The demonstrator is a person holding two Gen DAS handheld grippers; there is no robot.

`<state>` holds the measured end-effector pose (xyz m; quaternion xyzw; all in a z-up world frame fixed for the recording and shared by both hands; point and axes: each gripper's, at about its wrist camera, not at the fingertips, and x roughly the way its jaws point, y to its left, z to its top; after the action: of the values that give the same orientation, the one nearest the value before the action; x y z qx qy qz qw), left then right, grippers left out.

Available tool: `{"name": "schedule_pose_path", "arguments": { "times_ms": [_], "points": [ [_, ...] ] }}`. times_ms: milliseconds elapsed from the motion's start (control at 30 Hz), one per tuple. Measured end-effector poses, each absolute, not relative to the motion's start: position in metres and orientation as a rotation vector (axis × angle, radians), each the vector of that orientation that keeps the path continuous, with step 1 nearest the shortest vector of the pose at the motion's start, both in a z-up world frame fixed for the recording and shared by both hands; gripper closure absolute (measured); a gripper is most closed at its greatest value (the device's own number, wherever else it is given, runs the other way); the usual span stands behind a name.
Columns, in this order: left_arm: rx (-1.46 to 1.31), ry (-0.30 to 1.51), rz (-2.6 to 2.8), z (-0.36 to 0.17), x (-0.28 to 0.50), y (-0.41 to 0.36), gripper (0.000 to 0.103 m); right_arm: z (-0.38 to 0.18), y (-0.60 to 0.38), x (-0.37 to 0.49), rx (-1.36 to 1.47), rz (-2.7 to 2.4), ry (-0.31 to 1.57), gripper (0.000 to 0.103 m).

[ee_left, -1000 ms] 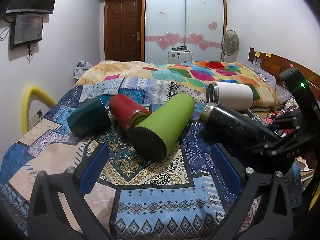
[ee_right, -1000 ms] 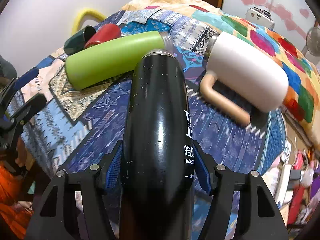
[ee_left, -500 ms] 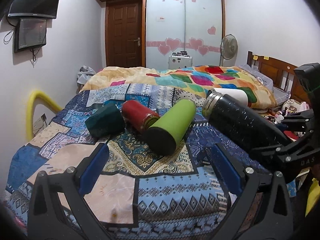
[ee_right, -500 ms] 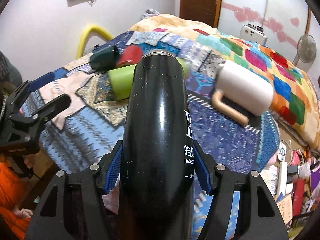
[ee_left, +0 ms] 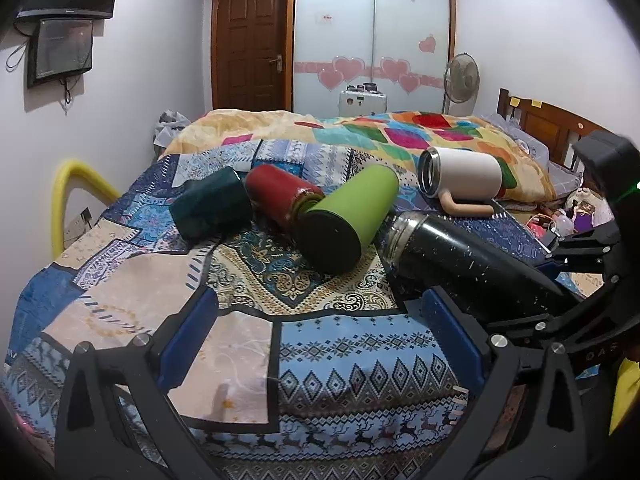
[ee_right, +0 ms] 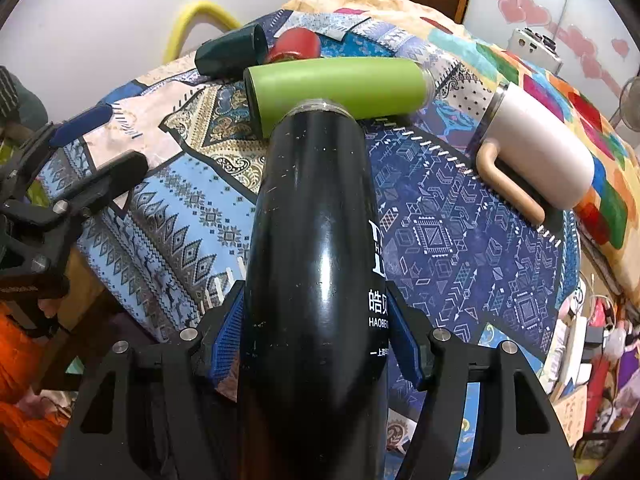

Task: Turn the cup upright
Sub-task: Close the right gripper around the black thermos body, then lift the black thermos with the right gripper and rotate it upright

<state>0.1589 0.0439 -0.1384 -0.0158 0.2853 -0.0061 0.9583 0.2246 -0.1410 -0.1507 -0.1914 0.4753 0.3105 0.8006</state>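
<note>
This is looking like a home bedroom: a bed point(ee_left: 132, 280) is wearing patterned quilts, a wardrobe point(ee_left: 372, 32) is showing heart stickers, and a door point(ee_left: 250, 44), fan point(ee_left: 462, 78) and headboard point(ee_left: 548, 124) are standing behind.

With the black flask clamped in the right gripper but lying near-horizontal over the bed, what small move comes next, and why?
Probably rotate the right gripper so the black flask tips mouth-up. Its steel mouth points sideways toward the green bottle, above the bedspread, so it isn't upright yet.

Even indoor light, soft shadows; glare streak on black flask point(ee_right: 320, 240); fisheye bending, dark corners; sharp focus.
</note>
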Motion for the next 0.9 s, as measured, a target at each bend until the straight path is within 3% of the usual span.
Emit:
{"name": "schedule_pose_path", "arguments": {
  "times_ms": [167,500,633,900],
  "points": [
    [-0.021,0.595,-0.032,-0.143,0.166,0.036,0.000,-0.149,-0.137,0.226,-0.421,0.673,1.029,0.041],
    [0.005,0.593,-0.040,-0.133,0.178,0.025,0.000,-0.108,-0.168,0.207,-0.403,0.641,0.858,0.039],
    [0.016,0.623,-0.037,-0.138,0.188,0.022,0.000,-0.096,-0.191,0.209,-0.389,0.547,0.763,0.021],
    [0.048,0.665,-0.066,-0.146,0.201,0.005,0.000,-0.126,-0.221,0.235,-0.360,0.462,0.829,0.021]
  ]
}}
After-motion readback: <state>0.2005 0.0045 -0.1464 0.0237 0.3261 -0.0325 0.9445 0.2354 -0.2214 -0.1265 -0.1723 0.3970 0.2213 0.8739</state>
